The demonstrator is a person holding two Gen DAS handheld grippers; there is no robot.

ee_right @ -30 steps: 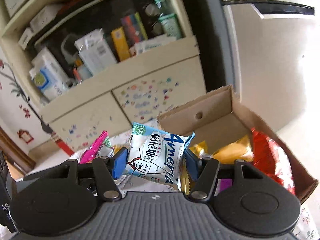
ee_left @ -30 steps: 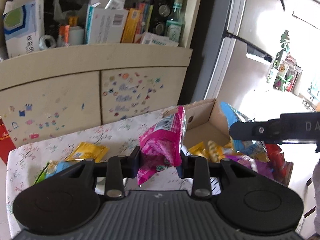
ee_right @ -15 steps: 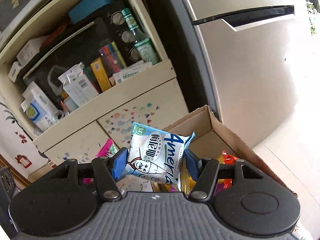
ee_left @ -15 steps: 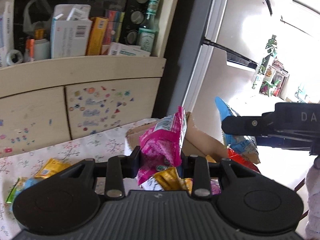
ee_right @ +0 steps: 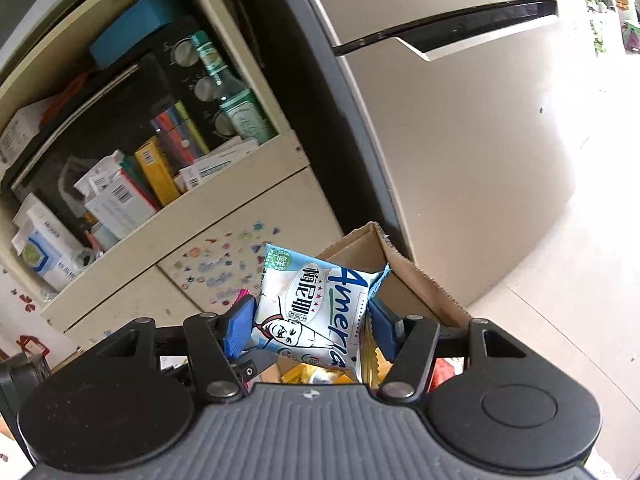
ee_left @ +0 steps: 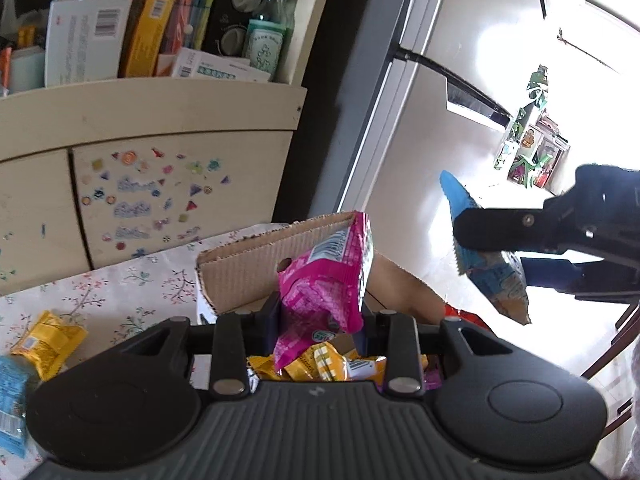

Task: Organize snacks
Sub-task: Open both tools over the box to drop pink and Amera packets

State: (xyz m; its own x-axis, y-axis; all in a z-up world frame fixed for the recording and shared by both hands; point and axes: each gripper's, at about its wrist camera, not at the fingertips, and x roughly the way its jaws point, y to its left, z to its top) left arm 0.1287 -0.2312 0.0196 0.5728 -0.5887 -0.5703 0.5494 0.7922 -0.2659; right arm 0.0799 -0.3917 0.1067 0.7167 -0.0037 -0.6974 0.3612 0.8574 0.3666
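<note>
My left gripper [ee_left: 320, 312] is shut on a pink snack packet [ee_left: 324, 280], which hangs over the open cardboard box [ee_left: 248, 264]. Yellow and purple packets [ee_left: 324, 364] lie inside the box below it. My right gripper [ee_right: 310, 322] is shut on a white and blue snack packet [ee_right: 316, 312], held above the same cardboard box [ee_right: 416, 280]. In the left wrist view the right gripper [ee_left: 516, 228] shows at the right with the blue packet [ee_left: 492, 276] pinched in it, out past the box's right side.
A yellow packet [ee_left: 46, 340] and a blue one [ee_left: 12, 396] lie on the floral tablecloth [ee_left: 132, 292] at the left. A beige cabinet [ee_left: 152, 152] with a cluttered shelf stands behind. A fridge [ee_right: 460, 140] rises at the right.
Both grippers have swung right toward the box, each keeping its packet. The loose packets on the table slid toward the left edge of the left wrist view.
</note>
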